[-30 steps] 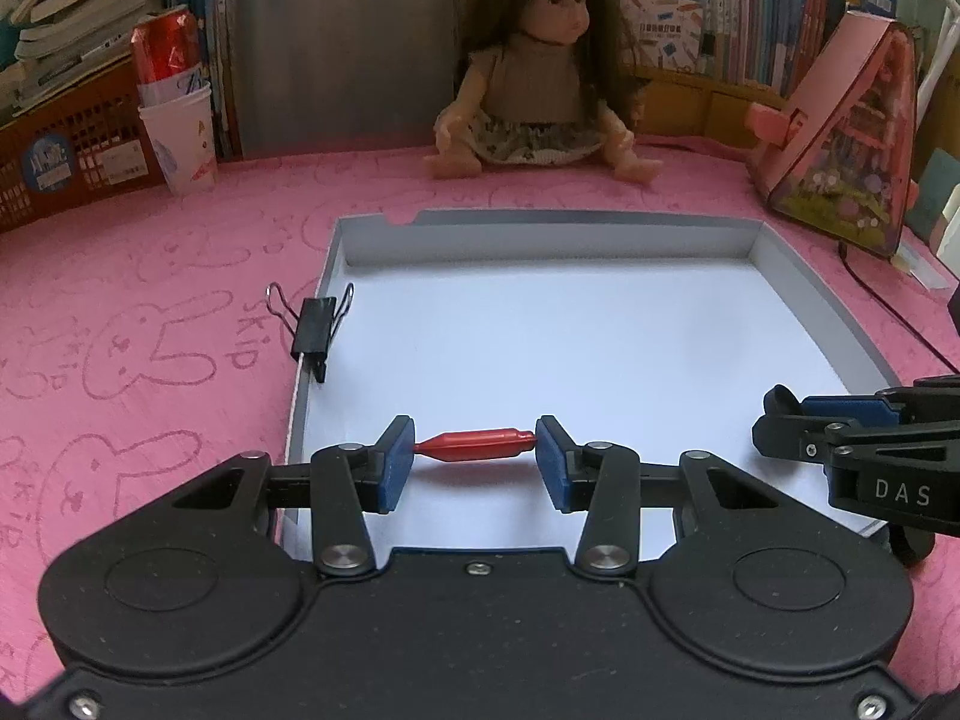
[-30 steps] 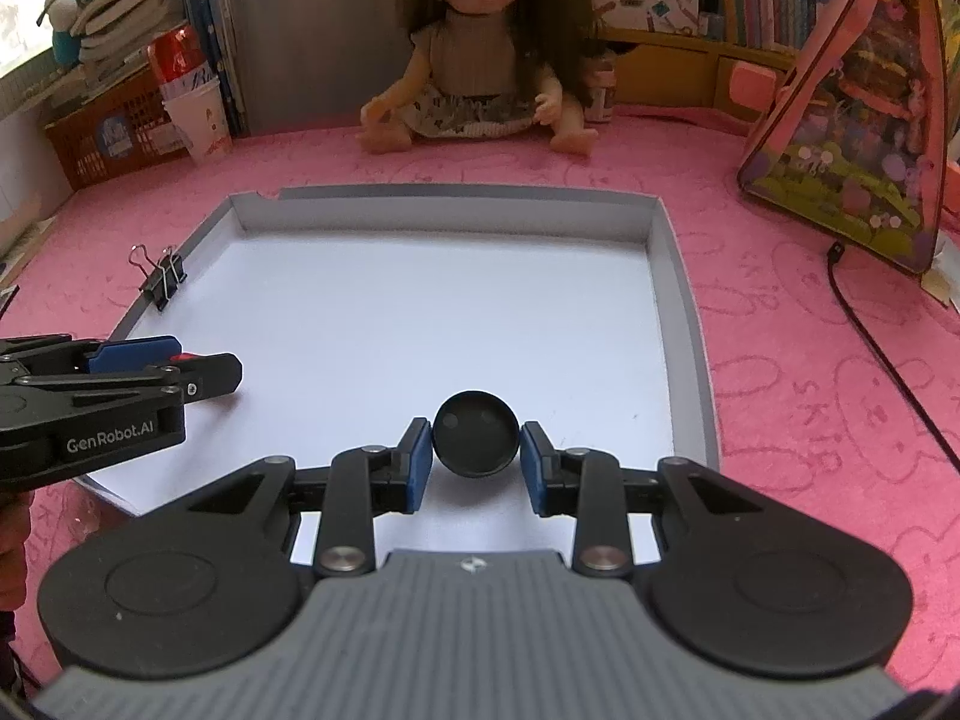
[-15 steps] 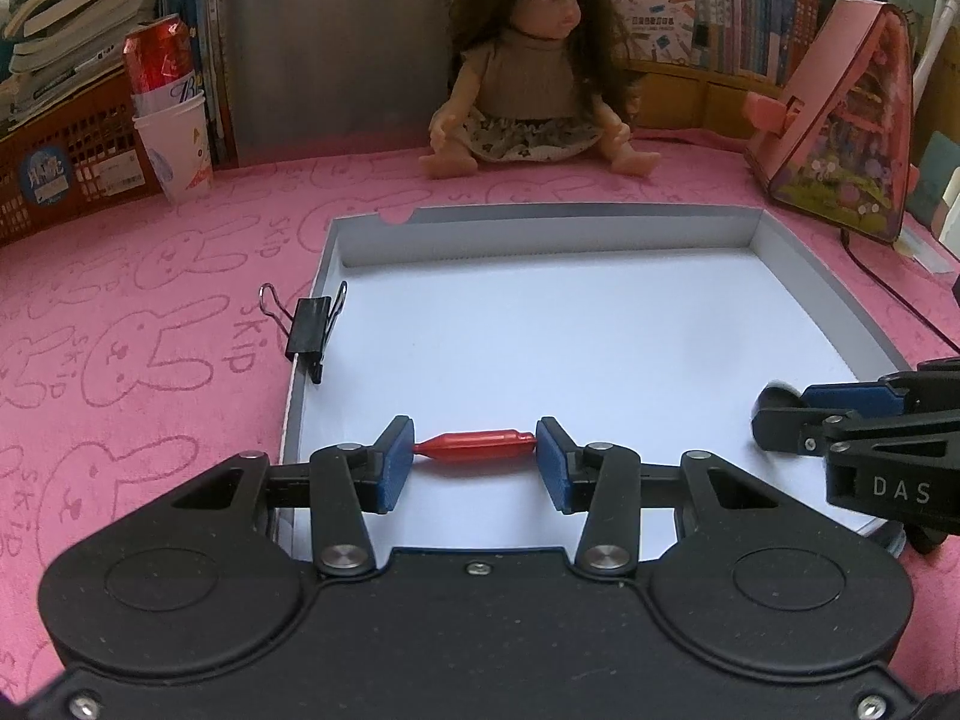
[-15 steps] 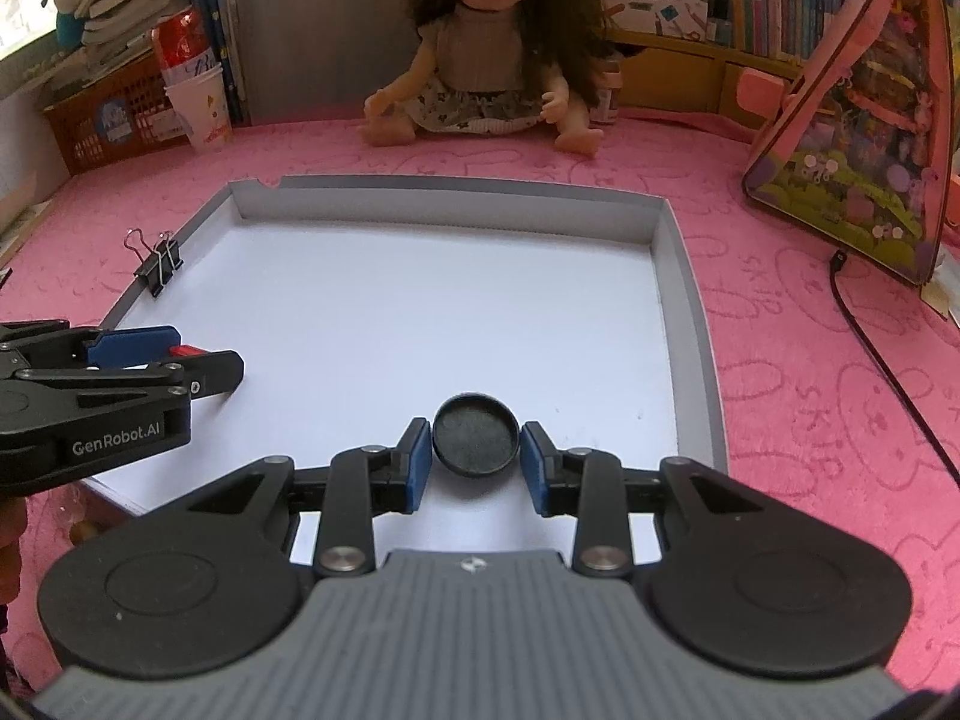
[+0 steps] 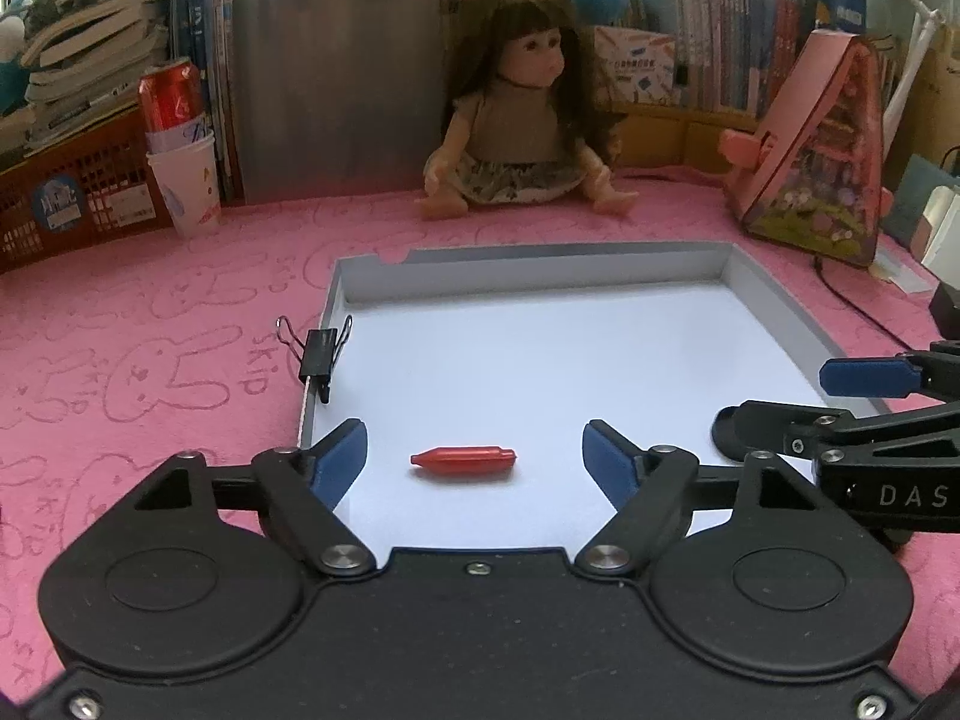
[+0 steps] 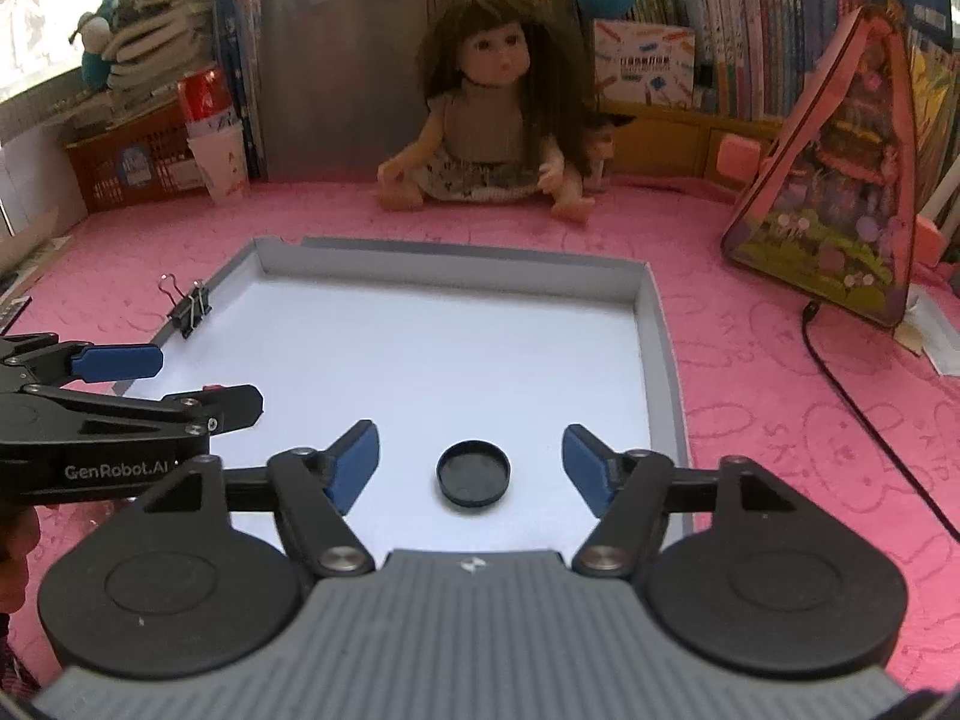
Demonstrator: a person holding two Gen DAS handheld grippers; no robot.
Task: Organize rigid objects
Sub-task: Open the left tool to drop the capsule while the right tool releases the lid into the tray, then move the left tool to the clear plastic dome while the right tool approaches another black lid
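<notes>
The left gripper [image 5: 474,456] has its blue-padded fingers spread wide around a smooth red capsule-shaped piece [image 5: 462,459] lying loose on the white tray [image 5: 540,264] floor. The right gripper [image 6: 471,459] is likewise spread around a round black cap [image 6: 473,473], untouched. Housings read "GenRobot.AI" and "DAS". At ten o'clock a black binder clip [image 5: 318,351] grips the tray rim. Beyond, on the pink bunny-embossed bench [image 5: 150,360], sits a doll [image 5: 516,138].

Left gripper [image 5: 474,456] and right gripper [image 6: 471,471] both spread wide, holding nothing.
</notes>
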